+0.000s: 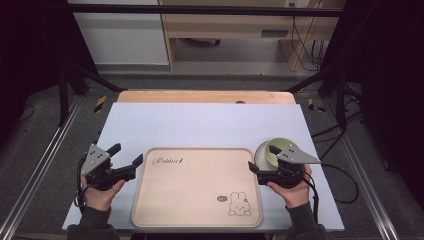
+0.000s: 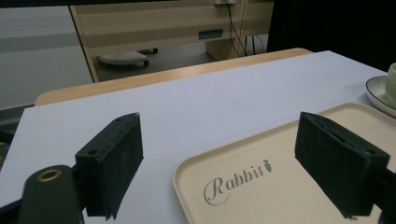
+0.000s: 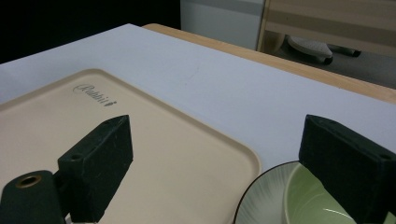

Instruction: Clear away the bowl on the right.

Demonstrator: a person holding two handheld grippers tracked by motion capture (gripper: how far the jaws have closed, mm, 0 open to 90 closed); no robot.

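Note:
A beige tray (image 1: 197,187) printed with "Rabbit" and a small rabbit drawing lies at the front middle of the white table. Just off its far right corner stands a green bowl (image 1: 274,149) on a pale saucer (image 1: 260,154). My right gripper (image 1: 264,159) hovers there, open; in the right gripper view (image 3: 215,123) one jaw is over the tray (image 3: 177,158), the other over the bowl (image 3: 308,200) and saucer (image 3: 266,196), touching neither. My left gripper (image 1: 126,155) is open beside the tray's left edge, with nothing between its jaws (image 2: 219,119).
The white table top (image 1: 200,122) stretches bare beyond the tray, with a wooden strip (image 1: 205,96) along its far edge. Black frame rails run along both sides. A wooden cabinet (image 1: 225,25) and cables stand on the floor behind.

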